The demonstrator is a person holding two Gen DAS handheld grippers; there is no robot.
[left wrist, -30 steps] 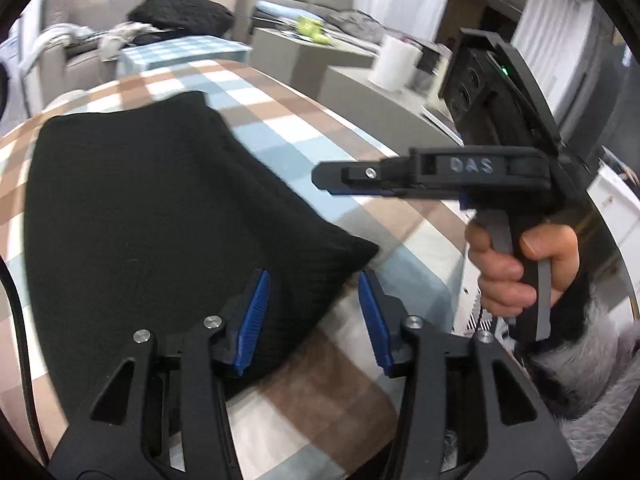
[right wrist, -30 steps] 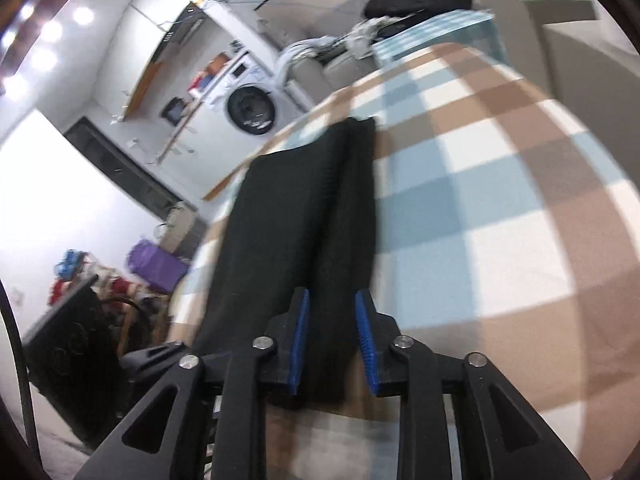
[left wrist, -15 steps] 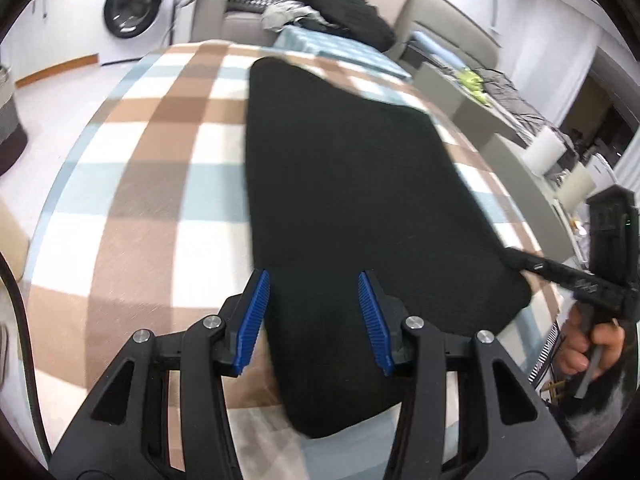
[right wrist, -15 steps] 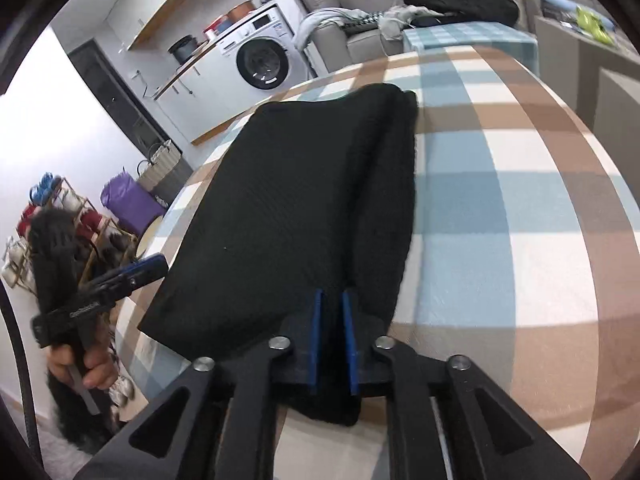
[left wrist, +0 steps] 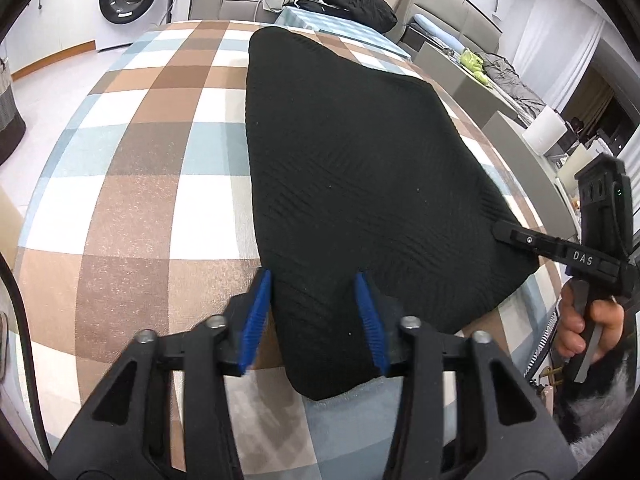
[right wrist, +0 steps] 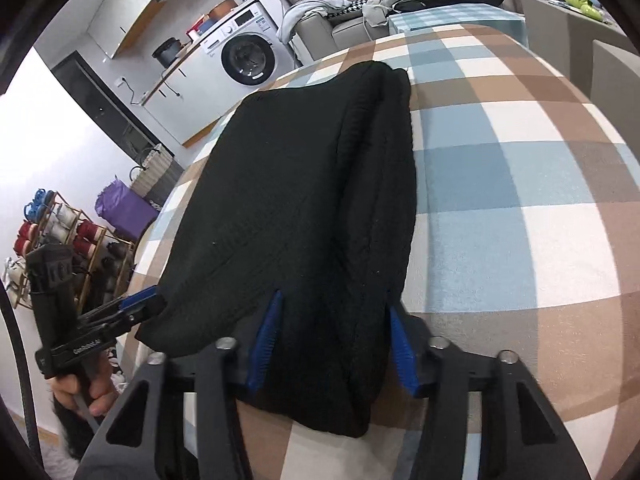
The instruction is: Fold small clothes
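Checked tablecloth [left wrist: 132, 184] carries folded black garment [left wrist: 352, 168]. Left gripper [left wrist: 316, 312] closing, near left corner between unclenched jaws. Right gripper [right wrist: 334, 336] opening, straddling near right corner, pads not pressing.

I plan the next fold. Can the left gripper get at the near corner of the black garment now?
Probably yes: the left gripper, jaws closing, already straddles the near corner of the black garment, and nothing lies between them.

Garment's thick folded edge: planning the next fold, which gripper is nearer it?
Right. The right gripper, fingers opening, straddles the folded edge of the black garment; the left gripper, fingers closing, straddles its opposite near corner.
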